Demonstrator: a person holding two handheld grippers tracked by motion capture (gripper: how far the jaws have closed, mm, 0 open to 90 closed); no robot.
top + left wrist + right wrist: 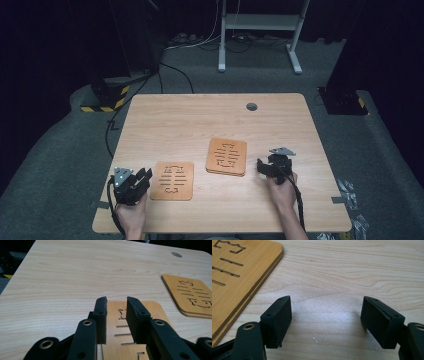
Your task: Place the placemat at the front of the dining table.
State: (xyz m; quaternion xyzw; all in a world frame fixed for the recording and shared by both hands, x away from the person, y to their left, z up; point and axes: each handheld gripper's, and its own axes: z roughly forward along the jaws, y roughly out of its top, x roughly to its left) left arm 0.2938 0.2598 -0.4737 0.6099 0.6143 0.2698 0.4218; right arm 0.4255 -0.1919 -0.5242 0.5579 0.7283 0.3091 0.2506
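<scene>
orange-brown wooden boards with cut-out slots lie on the pale wood table (200, 115): a single board (172, 180) at the near left, and a stack of 2 boards (226, 156) near the middle, a little apart from it. the left gripper (145, 176) sits just beside the single board's left edge; in the left gripper view its jaws stand over that board (130, 327) with a narrow gap between them, gripping nothing. the right gripper (262, 166) rests just right of the stack, its jaws spread wide over bare table (352, 277) and released, with the stack's edge (237, 277) at their left.
</scene>
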